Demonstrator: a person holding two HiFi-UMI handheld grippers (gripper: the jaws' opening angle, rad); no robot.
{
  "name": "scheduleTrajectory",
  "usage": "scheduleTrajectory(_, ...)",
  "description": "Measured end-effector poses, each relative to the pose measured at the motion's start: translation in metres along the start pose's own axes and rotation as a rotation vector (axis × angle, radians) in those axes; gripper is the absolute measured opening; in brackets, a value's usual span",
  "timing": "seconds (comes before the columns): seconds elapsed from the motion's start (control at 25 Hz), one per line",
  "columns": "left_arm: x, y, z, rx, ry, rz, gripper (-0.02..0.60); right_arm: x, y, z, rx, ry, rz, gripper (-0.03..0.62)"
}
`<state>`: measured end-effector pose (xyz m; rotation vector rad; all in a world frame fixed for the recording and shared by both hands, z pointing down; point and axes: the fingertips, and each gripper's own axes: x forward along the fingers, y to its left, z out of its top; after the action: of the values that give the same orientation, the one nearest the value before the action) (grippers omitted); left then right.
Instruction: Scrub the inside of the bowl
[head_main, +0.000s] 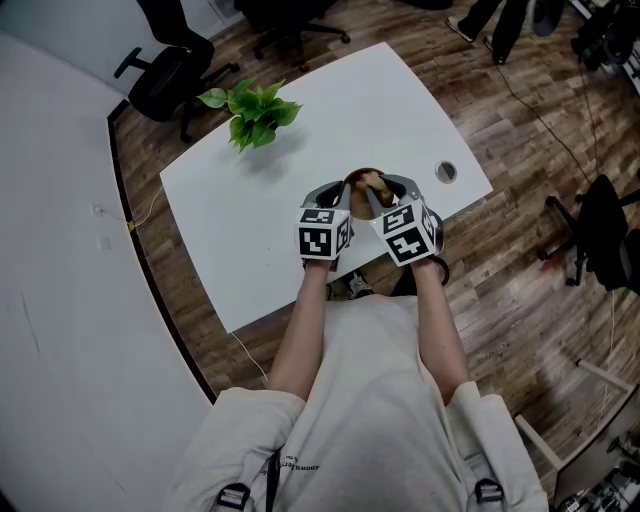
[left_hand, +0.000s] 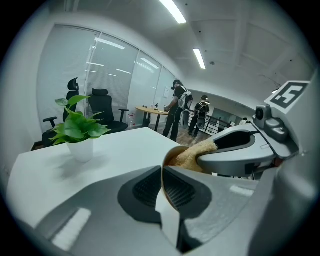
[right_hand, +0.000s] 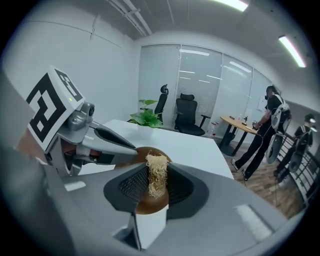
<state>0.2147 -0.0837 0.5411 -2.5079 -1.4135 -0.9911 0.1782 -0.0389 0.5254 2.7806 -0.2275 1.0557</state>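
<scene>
A brown bowl (head_main: 360, 181) is held tilted above the white table's (head_main: 250, 235) front edge. My left gripper (head_main: 336, 193) is shut on the bowl's rim (left_hand: 163, 172), which stands edge-on between its jaws. My right gripper (head_main: 393, 191) is shut on a tan fibrous scrubber (right_hand: 156, 176). In the left gripper view the scrubber (left_hand: 192, 154) reaches into the bowl's inside, just past the right gripper's fingers (left_hand: 235, 161). In the right gripper view the bowl (right_hand: 149, 204) lies right behind the scrubber, and the left gripper's finger (right_hand: 112, 140) comes in from the left.
A potted green plant (head_main: 255, 112) stands at the table's far left corner. A round cable hole (head_main: 446, 171) sits near the right edge. Black office chairs (head_main: 165, 75) stand beyond the table. People (left_hand: 177, 107) stand by a far desk.
</scene>
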Motion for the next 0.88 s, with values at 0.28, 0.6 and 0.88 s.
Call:
scheduleTrajectory(0.28,-0.005,0.021,-0.002,-0.005,-0.023,0.076,0.015,-0.004,-0.002,-0.01,-0.008,0.022,0.008,0.118)
scheduleTrajectory(0.6,-0.007,0.043,-0.023,0.372,0.057,0.205,0.015,-0.016,-0.014,0.018,0.113,-0.098,0.046,0.118)
scheduleTrajectory(0.88,-0.011,0.0,-0.017,0.826,0.005,0.175,0.015,-0.01,-0.002,0.035,0.179,-0.166,0.139,0.118)
